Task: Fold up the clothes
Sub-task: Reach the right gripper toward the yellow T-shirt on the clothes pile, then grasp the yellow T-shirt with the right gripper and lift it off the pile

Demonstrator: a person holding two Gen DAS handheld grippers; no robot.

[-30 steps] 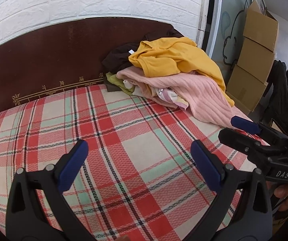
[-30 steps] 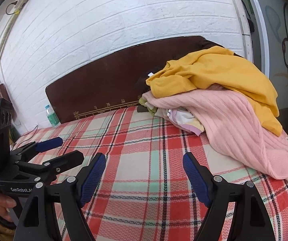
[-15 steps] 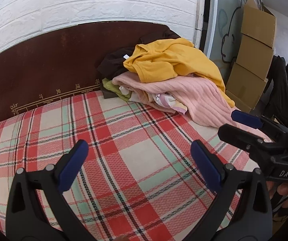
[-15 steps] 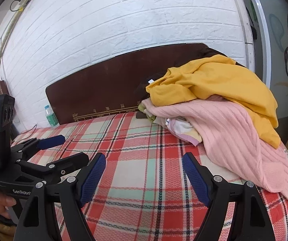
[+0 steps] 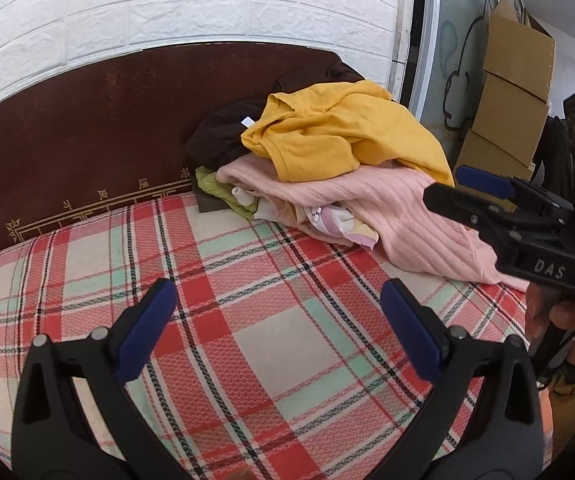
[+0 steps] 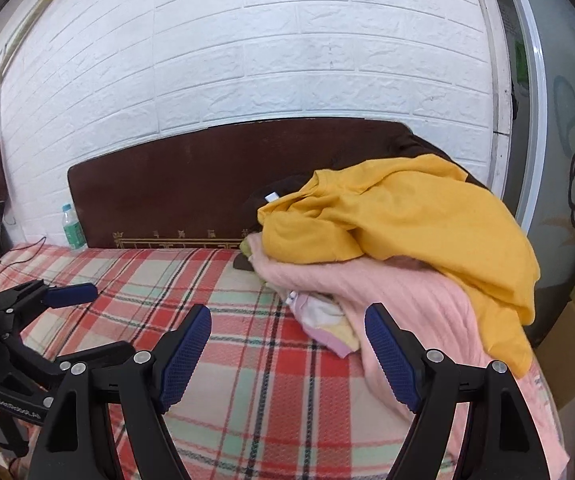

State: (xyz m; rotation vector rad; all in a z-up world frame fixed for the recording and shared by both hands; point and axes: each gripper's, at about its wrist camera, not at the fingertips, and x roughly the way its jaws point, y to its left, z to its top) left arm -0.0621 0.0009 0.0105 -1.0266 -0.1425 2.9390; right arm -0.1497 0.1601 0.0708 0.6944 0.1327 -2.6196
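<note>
Clothes heaped in one pile at the far right corner of the bed [image 5: 247, 344], against the dark headboard [image 5: 87, 128]. Counted from the top: one yellow top [image 5: 351, 132], one pink ribbed sweater [image 5: 407, 208], one pale pink-and-yellow piece [image 5: 343, 224] poking out underneath, one green piece [image 5: 219, 192], one dark brown garment [image 5: 223, 132] at the back with a small white tag, unreadable. Two pairs of tongs: left tongs [image 5: 279, 320] spread wide over bare plaid, gripping nothing; right tongs [image 6: 287, 344] likewise spread and empty, right beside the pink sweater. "DAS" printed on the side of the right tongs in the left view; the lettering on the left tongs too blurred to make out. Three cardboard boxes [image 5: 515, 92] stacked by the wall. One plastic bottle [image 6: 72, 229] with a green label beside the headboard, wording too small to read. Gold ornament along the headboard's lower edge.
</note>
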